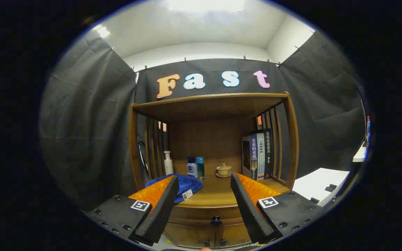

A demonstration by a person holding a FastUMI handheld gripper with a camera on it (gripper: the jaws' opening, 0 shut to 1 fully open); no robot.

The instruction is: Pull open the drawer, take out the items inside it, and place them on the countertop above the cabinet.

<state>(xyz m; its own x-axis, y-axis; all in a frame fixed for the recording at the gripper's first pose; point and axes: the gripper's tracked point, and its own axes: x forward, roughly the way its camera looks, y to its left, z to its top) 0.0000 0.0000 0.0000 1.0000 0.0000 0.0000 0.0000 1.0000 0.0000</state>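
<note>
Gripper (204, 209) fingers spread wide, empty, near drawer knob (216, 220) of shut drawer (201, 213). Advice: centre on knob, close squarely, pull straight back.

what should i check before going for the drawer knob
1. Gripper open: ok, the fingers stand wide apart with nothing between them.
2. Drawer knob in sight: ok, it sits low between the fingers on the drawer front.
3. Drawer state: shut as far as the view shows, so the pull is not yet done.
4. Path to the knob: ok, nothing lies between the fingers and it.
5. Landing space on the countertop: ok, bare wood in the middle; the blue cloth covers the left part, the bottles and lidded cup stand at the back.
6. Items inside the drawer: cannot tell.
</note>
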